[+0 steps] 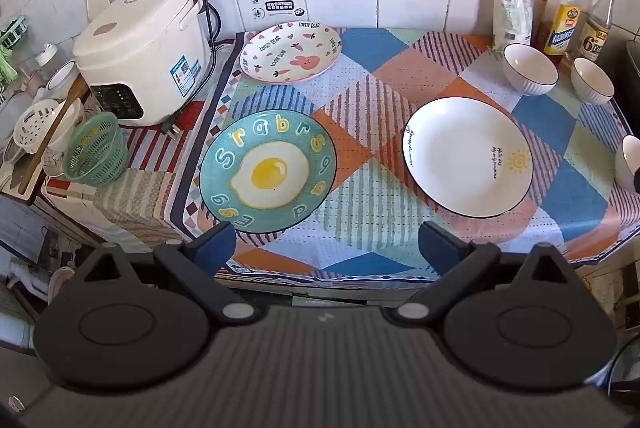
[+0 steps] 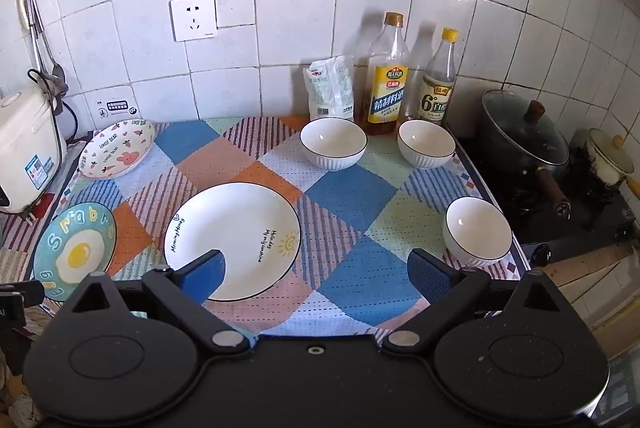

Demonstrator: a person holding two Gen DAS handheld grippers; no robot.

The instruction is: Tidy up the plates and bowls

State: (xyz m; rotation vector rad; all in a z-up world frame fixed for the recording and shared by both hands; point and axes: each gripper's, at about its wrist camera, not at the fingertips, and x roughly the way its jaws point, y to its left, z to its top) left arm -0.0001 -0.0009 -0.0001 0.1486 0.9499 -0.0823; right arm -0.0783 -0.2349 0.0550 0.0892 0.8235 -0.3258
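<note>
Both claws, left claw [image 1: 326, 248] and right claw [image 2: 316, 276], hang released over the mat's [image 2: 360, 280] near edge, plates ahead.

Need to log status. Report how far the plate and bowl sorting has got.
Nothing looks done: the egg plate, bunny plate and sun plate lie apart, unstacked; three bowls stand separately. Nothing in hand: left claw and right claw open, empty. All stacking remains.

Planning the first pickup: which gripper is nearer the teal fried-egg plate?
Left. The left gripper hovers open right beside the teal fried-egg plate; the right gripper hovers open beyond the white sun-motif plate.
</note>
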